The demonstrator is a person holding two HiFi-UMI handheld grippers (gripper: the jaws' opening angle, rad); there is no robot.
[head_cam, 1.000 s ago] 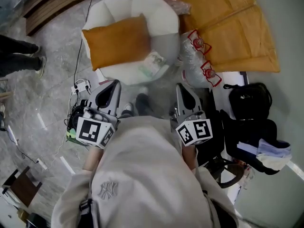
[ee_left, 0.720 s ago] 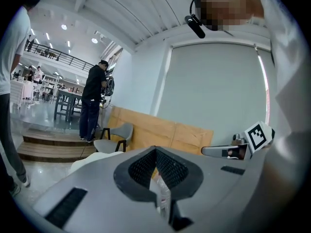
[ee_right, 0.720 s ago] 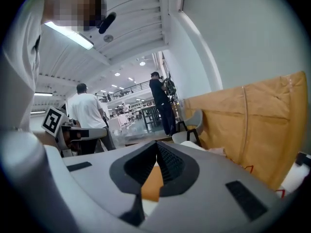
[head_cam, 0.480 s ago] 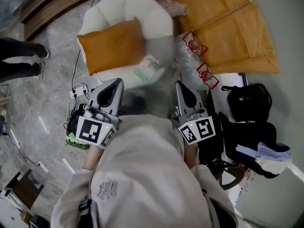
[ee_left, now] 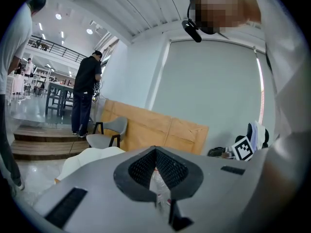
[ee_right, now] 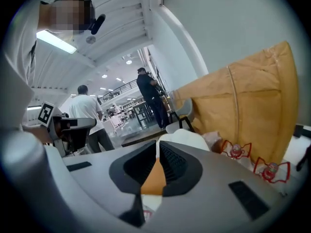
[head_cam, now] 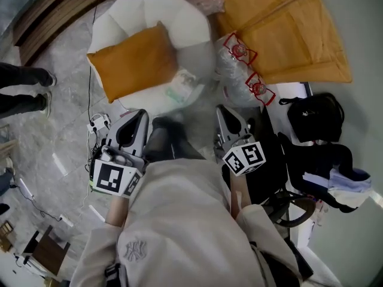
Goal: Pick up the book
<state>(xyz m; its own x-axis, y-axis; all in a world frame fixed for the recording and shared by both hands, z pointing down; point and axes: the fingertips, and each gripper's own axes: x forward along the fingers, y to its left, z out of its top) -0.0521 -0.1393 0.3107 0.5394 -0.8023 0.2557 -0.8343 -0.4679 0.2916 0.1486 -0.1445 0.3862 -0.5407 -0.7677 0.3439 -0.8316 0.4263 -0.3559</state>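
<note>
Left gripper and right gripper are both pinched narrow with nothing held. In the left gripper view the tips of the left gripper meet, and only a thin slit stays below them. The right gripper view shows the right gripper the same way, its dark pads together at the tips. In the head view they sit side by side at mid-frame, in front of the person's beige sweatshirt. Each points toward the top of the frame, and their marker cubes face the camera.

The book lies above and between the two grippers, on the front of the seat of a white armchair. It is just right of an orange cushion that leans across the seat. Its cover looks pale with green, too blurred to read. Neither gripper touches it.

A plastic-wrapped pack of water bottles sits right of the armchair, against a large panel wrapped in brown paper at upper right. A black bag lies at the right edge. A white power strip with cables lies on the grey marble floor left of the left gripper. Someone's shoes show at the far left.
</note>
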